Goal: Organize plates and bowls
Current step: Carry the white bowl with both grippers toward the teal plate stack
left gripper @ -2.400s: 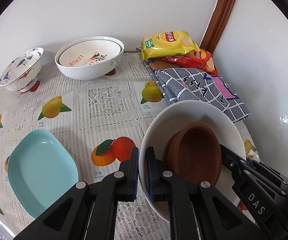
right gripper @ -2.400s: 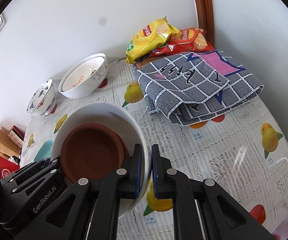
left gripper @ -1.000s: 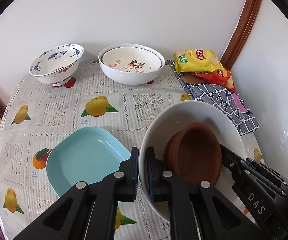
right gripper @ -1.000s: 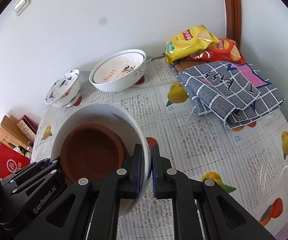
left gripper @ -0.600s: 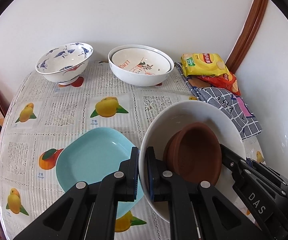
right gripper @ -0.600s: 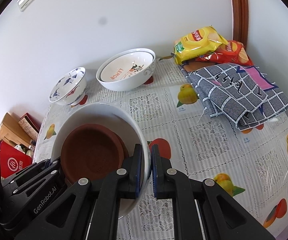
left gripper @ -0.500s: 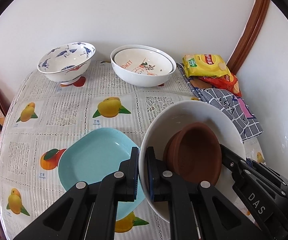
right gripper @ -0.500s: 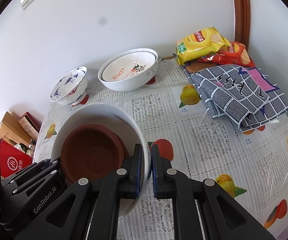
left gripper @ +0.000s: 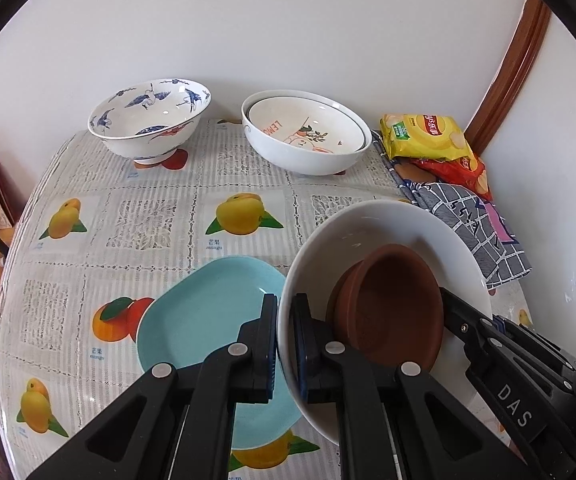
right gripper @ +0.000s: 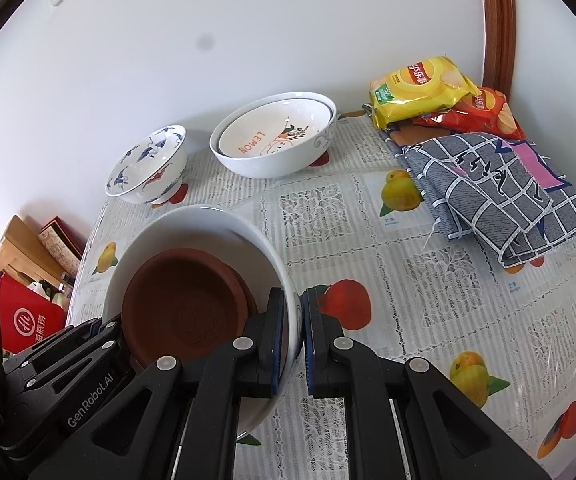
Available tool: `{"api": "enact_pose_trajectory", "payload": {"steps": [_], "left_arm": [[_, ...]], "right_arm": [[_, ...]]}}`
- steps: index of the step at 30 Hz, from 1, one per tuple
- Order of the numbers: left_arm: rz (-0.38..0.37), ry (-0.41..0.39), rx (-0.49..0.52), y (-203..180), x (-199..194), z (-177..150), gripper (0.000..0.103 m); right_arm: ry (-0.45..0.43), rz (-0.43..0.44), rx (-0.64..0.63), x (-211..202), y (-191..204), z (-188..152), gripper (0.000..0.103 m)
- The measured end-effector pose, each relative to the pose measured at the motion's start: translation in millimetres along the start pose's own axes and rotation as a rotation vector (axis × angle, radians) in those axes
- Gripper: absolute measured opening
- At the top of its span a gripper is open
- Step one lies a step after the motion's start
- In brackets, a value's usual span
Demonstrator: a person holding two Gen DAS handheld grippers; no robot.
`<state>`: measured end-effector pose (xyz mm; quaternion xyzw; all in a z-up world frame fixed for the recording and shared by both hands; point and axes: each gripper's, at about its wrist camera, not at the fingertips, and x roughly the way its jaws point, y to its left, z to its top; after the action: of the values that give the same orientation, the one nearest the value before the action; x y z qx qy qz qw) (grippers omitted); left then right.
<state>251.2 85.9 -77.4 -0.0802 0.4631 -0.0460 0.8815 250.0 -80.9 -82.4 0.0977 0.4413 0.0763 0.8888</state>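
Both grippers hold one large white bowl [left gripper: 383, 232] [right gripper: 208, 224] above the table. My left gripper [left gripper: 284, 344] is shut on its left rim; my right gripper [right gripper: 293, 332] is shut on its right rim. A brown dish [left gripper: 391, 304] [right gripper: 186, 312] lies tilted inside the bowl. Under the bowl's left edge a light blue plate [left gripper: 208, 320] rests on the fruit-print tablecloth [left gripper: 148, 220]. At the back, by the wall, stand a blue-patterned footed bowl [left gripper: 150, 118] [right gripper: 148, 168] and a white bowl with a lemon-print dish nested in it [left gripper: 305, 136] [right gripper: 276, 140].
Yellow and red crisp packets [left gripper: 427, 138] [right gripper: 423, 84] and a folded grey checked cloth [left gripper: 471, 224] [right gripper: 491, 188] fill the back right corner near a brown door frame [right gripper: 495, 20]. Off the table's left edge are boxes and a red bag [right gripper: 28, 320].
The held bowl and both grippers have shifted left across the table. The blue plate now lies partly under the bowl, and the back bowls sit further right in view.
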Motion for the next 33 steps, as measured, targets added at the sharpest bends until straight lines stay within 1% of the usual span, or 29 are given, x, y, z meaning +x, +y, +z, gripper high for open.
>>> {"api": "enact_pose_trajectory", "payload": {"steps": [20,33], "left_arm": [[0.032,-0.012,-0.033,30,-3,4,0.008],[0.055,0.011,-0.070,55,5,-2,0.008]], "right_arm": [[0.003,0.029,-0.042,11,29,3,0.009],[0.038,0.049,-0.067,29,48,-4,0.009]]}}
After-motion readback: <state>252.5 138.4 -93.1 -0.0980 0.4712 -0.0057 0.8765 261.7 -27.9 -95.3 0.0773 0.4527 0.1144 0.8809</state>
